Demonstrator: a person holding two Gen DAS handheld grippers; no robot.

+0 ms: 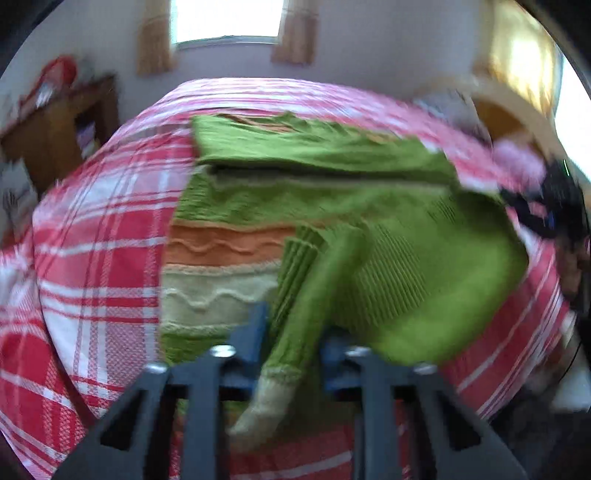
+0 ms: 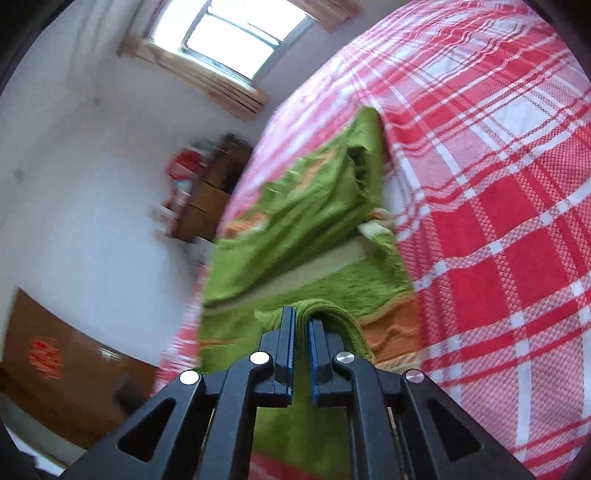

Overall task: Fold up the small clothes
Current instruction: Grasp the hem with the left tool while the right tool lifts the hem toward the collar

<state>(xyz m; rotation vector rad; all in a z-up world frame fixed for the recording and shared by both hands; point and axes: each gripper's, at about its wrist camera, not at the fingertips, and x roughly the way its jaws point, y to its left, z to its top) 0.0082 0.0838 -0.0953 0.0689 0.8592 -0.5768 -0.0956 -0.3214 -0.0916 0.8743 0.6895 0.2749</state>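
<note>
On the bed: a red-and-white checked bedspread (image 1: 92, 258) covers the bed and carries the one garment in view, a green knitted sweater (image 1: 332, 206) with orange and cream bands.
Garment position: the sweater lies near the middle of the bedspread, its body spread flat and its top strip turned over along the far edge.
Sleeve: a green sleeve (image 1: 295, 332) with a pale cuff (image 1: 266, 398) runs down between the fingers of the left tool (image 1: 291, 350).
Left tool: its blue pads stand close on either side of the sleeve; motion blur hides whether they press on it, so a grip cannot be confirmed.
Right tool: the right tool (image 2: 301, 332) is closed on a rolled green edge of the sweater, which loops over the narrow gap between its pads.
Done so far: judged from the lie of the cloth, one strip is folded over; the body is otherwise open.
Left to do: the sleeve is not yet laid across the body, and the halving folds appear not yet made; the task looks to be in an early to middle stage.
Containers: a round, pale basket-like rim (image 1: 509, 107) shows at the far right of the left wrist view; its contents cannot be made out.
Surroundings: a window (image 1: 225, 18) with curtains and a wooden cabinet (image 1: 62, 136) stand beyond the bed.
</note>
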